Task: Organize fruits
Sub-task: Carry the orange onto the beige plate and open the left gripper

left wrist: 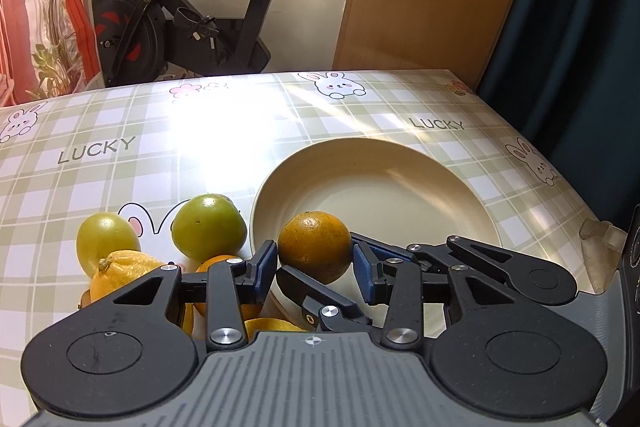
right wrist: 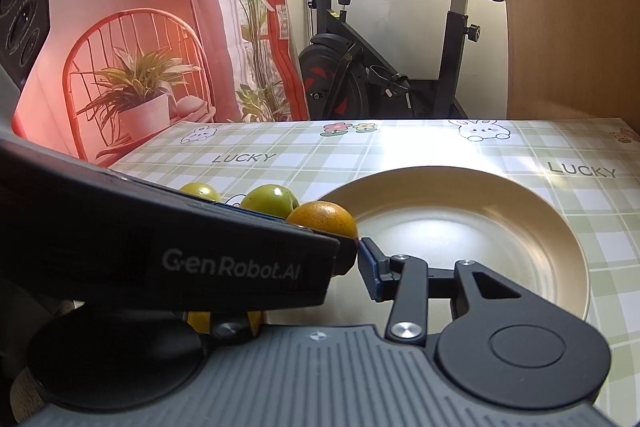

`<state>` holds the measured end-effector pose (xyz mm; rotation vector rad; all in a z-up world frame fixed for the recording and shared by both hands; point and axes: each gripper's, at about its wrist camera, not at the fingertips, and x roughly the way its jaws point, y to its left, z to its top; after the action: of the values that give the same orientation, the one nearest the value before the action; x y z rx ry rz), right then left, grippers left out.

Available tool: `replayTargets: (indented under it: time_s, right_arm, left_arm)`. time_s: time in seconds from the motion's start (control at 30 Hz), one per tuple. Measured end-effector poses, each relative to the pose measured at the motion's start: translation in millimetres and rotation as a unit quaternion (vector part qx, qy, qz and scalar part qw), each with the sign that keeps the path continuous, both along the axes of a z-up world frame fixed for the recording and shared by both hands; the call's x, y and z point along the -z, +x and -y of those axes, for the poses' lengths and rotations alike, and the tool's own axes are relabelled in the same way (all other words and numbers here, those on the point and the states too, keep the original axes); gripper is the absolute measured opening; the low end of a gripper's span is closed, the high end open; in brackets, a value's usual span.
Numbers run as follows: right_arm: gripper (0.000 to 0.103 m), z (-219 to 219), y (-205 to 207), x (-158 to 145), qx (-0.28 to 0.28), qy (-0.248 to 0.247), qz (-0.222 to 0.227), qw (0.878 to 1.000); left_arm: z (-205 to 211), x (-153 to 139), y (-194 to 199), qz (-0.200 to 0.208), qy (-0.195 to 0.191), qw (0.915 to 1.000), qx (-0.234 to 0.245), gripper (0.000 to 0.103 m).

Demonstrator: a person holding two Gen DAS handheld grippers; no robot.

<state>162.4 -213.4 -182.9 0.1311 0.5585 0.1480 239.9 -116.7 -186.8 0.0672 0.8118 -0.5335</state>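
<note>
Orange (left wrist: 314, 247) betw. left claw (left wrist: 316, 267) pads, over plate (left wrist: 472, 187) rim

Orange (left wrist: 314, 247) at cream plate (left wrist: 460, 187) rim, upright

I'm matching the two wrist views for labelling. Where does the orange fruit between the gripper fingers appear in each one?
Left wrist: the orange sits low, just left of centre, between the blue pads, at the plate's near-left rim.
Right wrist: the orange is left of centre, partly hidden behind the other gripper's black body.
Shared landmark: the cream plate, right of the orange in both views.
</note>
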Motion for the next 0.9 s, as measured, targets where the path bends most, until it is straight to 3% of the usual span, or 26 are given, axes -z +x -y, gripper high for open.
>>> replayTargets:
  time_s: [0.57, 0.9]
  right_arm:
    - [0.047, 3.1, 5.1, 4.6, 0.008, 0.013, -0.015, 1.0]
    - [0.055, 14.6, -15.4, 1.0, 0.025, 0.044, 0.016, 0.999]
  left_arm:
    - [-9.0, -1.7, 2.8, -0.005, -0.028, 0.9996, -0.006, 0.043]
    - [-62.6, -26.5, -21.3, -0.017, -0.122, 0.9907, -0.058, 0.045]
